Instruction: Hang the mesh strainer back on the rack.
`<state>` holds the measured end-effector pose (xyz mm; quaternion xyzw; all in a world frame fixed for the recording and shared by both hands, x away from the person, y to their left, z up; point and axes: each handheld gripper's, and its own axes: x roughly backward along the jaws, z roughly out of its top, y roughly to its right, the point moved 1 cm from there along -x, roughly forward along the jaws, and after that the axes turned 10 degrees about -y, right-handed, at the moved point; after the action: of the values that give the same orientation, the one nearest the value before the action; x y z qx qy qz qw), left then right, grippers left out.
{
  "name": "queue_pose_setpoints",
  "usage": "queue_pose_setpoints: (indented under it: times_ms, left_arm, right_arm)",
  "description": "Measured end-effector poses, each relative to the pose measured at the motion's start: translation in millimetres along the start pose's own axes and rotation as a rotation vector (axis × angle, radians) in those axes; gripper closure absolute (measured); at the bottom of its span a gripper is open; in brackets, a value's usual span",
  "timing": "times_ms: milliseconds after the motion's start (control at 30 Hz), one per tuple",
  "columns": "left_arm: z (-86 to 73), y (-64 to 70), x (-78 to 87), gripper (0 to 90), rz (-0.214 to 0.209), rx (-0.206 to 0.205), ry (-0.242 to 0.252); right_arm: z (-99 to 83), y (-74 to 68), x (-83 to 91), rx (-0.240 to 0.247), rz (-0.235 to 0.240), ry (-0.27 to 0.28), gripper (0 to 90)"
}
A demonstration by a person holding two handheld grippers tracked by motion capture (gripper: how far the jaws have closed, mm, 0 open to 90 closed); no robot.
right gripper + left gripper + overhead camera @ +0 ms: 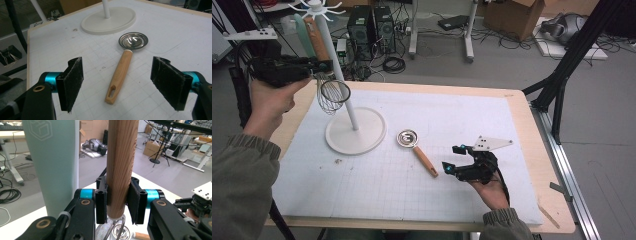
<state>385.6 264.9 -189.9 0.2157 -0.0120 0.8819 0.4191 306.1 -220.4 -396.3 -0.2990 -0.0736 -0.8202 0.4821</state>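
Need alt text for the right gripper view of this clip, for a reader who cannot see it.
The right gripper hangs open just above a white gridded table, its two black padded jaws standing either side of a spoon with a wooden handle and a round metal bowl. The handle's end points toward the camera; beyond the bowl sits the round white base of a stand.

Open mat around spoon, rack pole crowds whisk, rt side free
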Motion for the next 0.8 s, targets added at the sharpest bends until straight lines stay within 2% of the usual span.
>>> queue_pose_setpoints:
  times_ms: [633, 800]
  left_arm:
    - [-2.9, 0.3, 4.5, 69.9, 0.047, 0.012, -0.012]
    - [-5.1, -0.1, 6.8, 69.6, 0.047, 0.016, -0.005]
  right_arm:
    - [0.3, -0.2, -0.1, -0.004, -0.001, -0.001, 25.4]
    - [0.5, -1.0, -0.8, -0.003, 0.000, -0.002, 25.4]
